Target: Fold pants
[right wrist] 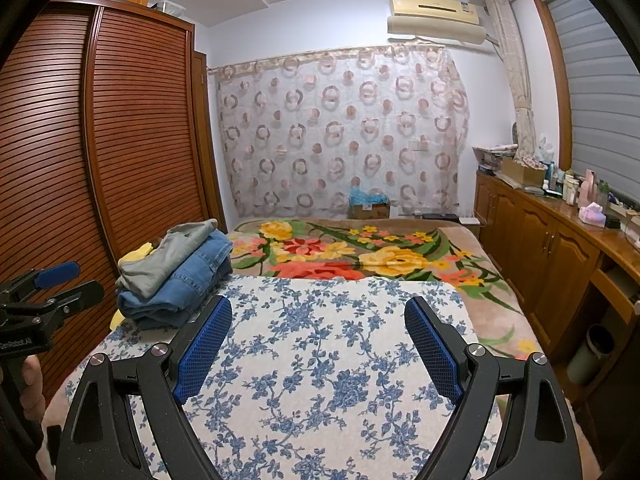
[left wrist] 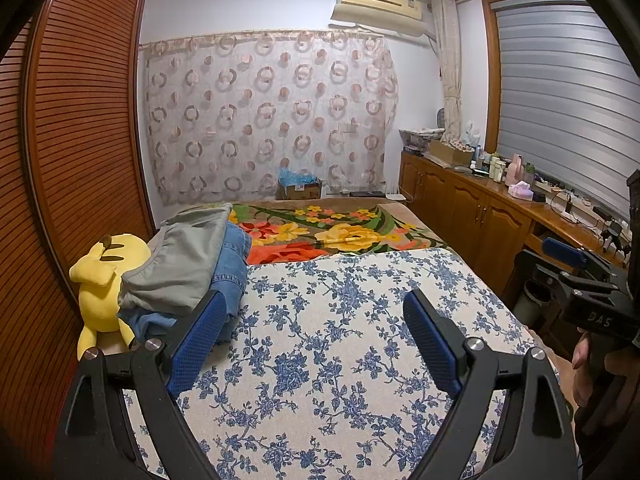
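A stack of folded pants lies at the bed's left side: grey pants [left wrist: 182, 264] [right wrist: 160, 258] on top of blue jeans [left wrist: 234, 260] [right wrist: 188, 284]. My left gripper [left wrist: 316, 312] hovers open over the blue-flowered white cloth [left wrist: 340, 340], nothing between its blue pads; the stack is just beyond its left finger. My right gripper [right wrist: 320, 316] is open as well, empty, over the same cloth [right wrist: 328, 360]. Each gripper shows at the edge of the other's view, held by a hand.
A yellow plush toy [left wrist: 102, 280] lies left of the stack against the slatted wardrobe [left wrist: 72, 140]. A flowered blanket [left wrist: 344, 232] covers the far bed. Wooden cabinets [left wrist: 472, 212] with bottles run along the right; a bin [right wrist: 590, 354] stands beside the bed.
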`<state>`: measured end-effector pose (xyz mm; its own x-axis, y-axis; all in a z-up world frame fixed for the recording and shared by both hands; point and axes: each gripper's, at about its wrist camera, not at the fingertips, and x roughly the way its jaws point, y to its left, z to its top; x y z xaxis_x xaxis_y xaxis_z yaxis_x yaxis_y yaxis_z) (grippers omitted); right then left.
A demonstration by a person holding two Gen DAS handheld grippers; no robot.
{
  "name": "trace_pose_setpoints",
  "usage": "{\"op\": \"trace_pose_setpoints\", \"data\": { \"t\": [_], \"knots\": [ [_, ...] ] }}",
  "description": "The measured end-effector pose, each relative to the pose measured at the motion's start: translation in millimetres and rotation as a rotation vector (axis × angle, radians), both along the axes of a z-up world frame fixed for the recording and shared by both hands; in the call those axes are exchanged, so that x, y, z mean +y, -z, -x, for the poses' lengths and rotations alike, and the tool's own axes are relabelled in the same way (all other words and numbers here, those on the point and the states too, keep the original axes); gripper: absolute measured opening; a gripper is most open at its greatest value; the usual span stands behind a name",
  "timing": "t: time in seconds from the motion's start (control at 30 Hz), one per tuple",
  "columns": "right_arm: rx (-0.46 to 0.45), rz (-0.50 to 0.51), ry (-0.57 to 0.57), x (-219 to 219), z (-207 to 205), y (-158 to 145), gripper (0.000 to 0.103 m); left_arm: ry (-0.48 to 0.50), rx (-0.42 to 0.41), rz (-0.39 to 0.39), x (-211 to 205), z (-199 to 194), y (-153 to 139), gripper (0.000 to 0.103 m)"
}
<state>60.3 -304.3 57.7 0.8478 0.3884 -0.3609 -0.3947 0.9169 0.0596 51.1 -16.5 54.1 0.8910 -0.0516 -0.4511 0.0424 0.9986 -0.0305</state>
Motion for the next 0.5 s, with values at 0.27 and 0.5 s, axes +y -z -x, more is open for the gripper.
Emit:
{"op": "trace_pose_setpoints", "data": {
  "t": [0.27,0.5],
  "knots": [
    [0.0,-0.002,-0.003,1.1,1.1,1.0,0.089,0.0,-0.001,0.0,-0.4,-0.2,0.3,0.091],
    [-0.002,-0.001,-0.001,1.6,0.7,2.1,0.089,0.0,-0.002,0.0,0.9,0.7,0.7,0.091]
  ]
}}
